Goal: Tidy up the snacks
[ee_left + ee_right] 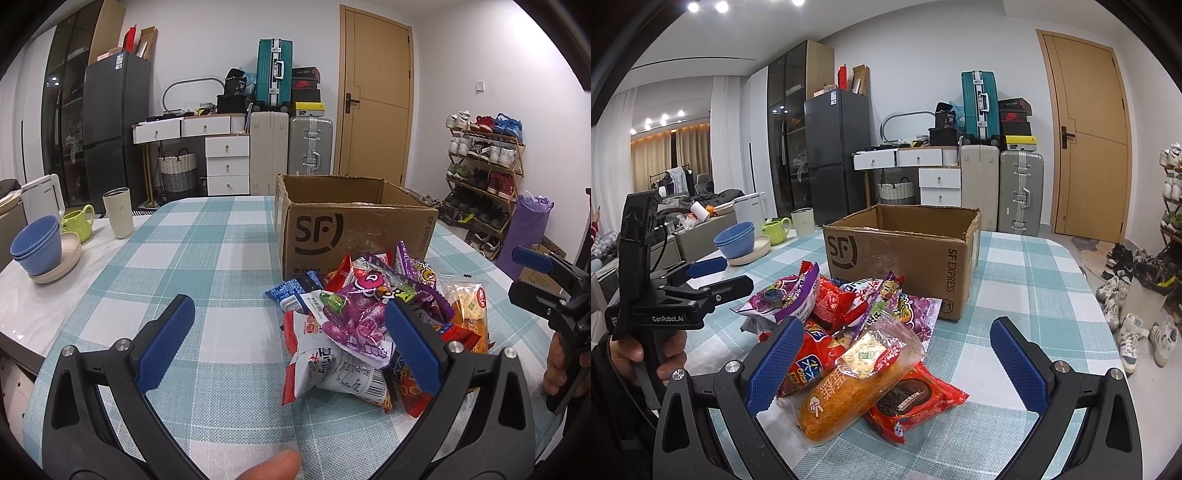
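Note:
A pile of snack packets (373,325) lies on the checked tablecloth in front of an open cardboard SF Express box (354,225). A purple packet (362,317) tops the pile. My left gripper (288,343) is open and empty, with its right finger over the pile's edge. In the right wrist view the pile (849,332) shows an orange cake packet (849,384) and a red cookie packet (916,398) at the front, with the box (905,258) behind. My right gripper (897,365) is open and empty, straddling the front packets.
Blue bowls (37,243) on a plate, a green mug (79,221) and a cream tumbler (118,212) stand at the table's left. The table's right edge drops to a shoe rack (484,166) and scattered shoes (1126,314).

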